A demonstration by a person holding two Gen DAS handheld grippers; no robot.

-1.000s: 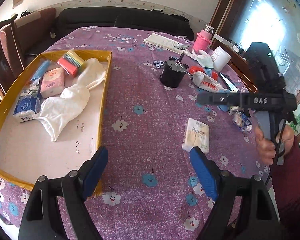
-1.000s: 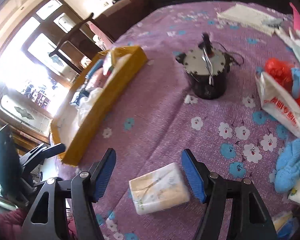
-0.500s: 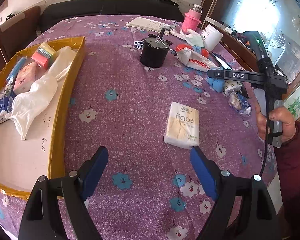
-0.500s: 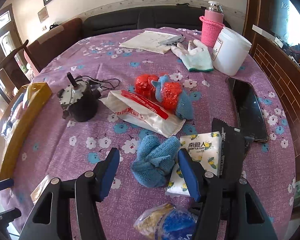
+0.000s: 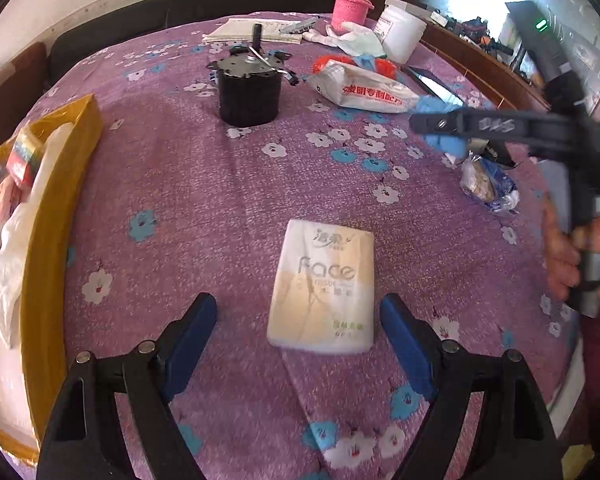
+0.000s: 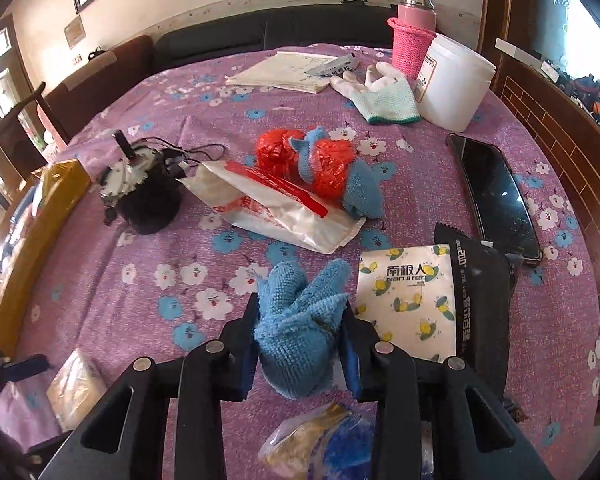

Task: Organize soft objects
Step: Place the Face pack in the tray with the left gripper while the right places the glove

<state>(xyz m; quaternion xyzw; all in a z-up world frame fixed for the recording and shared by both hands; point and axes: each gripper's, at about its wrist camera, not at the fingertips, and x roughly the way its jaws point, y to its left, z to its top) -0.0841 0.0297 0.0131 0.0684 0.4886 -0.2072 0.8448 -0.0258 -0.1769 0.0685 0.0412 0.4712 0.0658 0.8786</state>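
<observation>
Tray (image 5: 66,184) contents cut off at frame edge. Your right gripper (image 6: 300,344) is closing on the blue cloth (image 6: 300,320), pads touching. Left gripper (image 5: 298,334) wide, tissue pack (image 5: 324,284) just ahead on the table.

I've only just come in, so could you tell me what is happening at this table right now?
A person is tidying soft items on a purple flowered tablecloth with a gripper in each hand. The right gripper is closing on a blue knitted cloth that lies between its fingers. The left gripper hangs open over a tissue pack, not touching it. A yellow tray on the left already holds white cloths and small packs.
</observation>
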